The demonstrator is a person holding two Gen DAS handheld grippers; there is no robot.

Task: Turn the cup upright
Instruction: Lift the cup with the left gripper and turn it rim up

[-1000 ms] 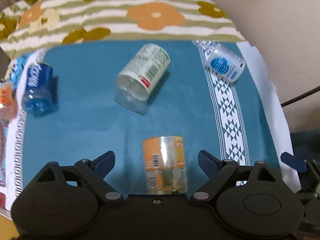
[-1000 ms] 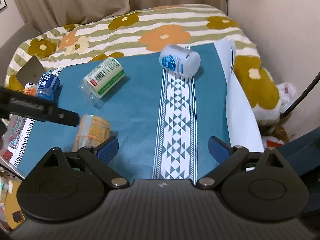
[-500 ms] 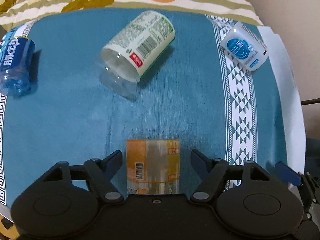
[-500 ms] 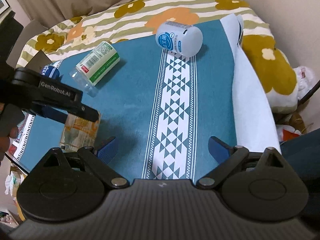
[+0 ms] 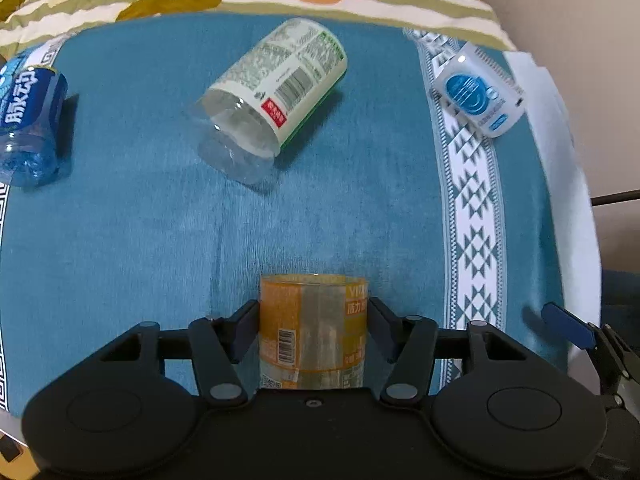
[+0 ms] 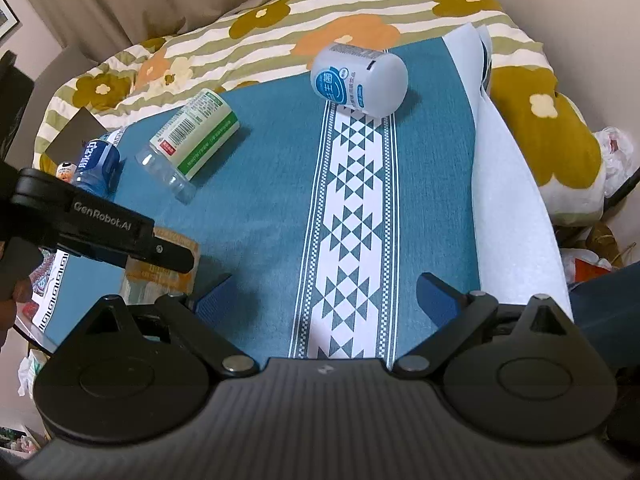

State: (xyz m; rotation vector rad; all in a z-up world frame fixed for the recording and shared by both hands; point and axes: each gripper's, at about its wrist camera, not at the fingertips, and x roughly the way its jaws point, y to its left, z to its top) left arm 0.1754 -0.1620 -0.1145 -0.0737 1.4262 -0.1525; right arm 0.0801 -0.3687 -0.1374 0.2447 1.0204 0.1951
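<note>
An orange-labelled clear cup (image 5: 313,330) lies on its side on the blue cloth (image 5: 140,240). My left gripper (image 5: 313,320) is shut on it, one finger against each side. In the right wrist view the cup (image 6: 160,276) is partly hidden under the left gripper's black body. My right gripper (image 6: 324,300) is open and empty above the white patterned stripe (image 6: 352,200). Three more cups lie on their sides: a green-labelled one (image 5: 272,96) (image 6: 192,136), a blue one (image 5: 28,120) (image 6: 96,164) and a white one (image 5: 478,94) (image 6: 360,80).
A floral striped blanket (image 6: 280,28) lies behind the cloth. A white cloth edge (image 6: 508,200) runs down the right. Bags and clutter (image 6: 612,160) sit beyond the right edge. My right gripper's finger shows at the right in the left wrist view (image 5: 568,326).
My left gripper moved forward around the orange cup and closed its fingers onto its sides. The right gripper shifted slightly and stayed open.
</note>
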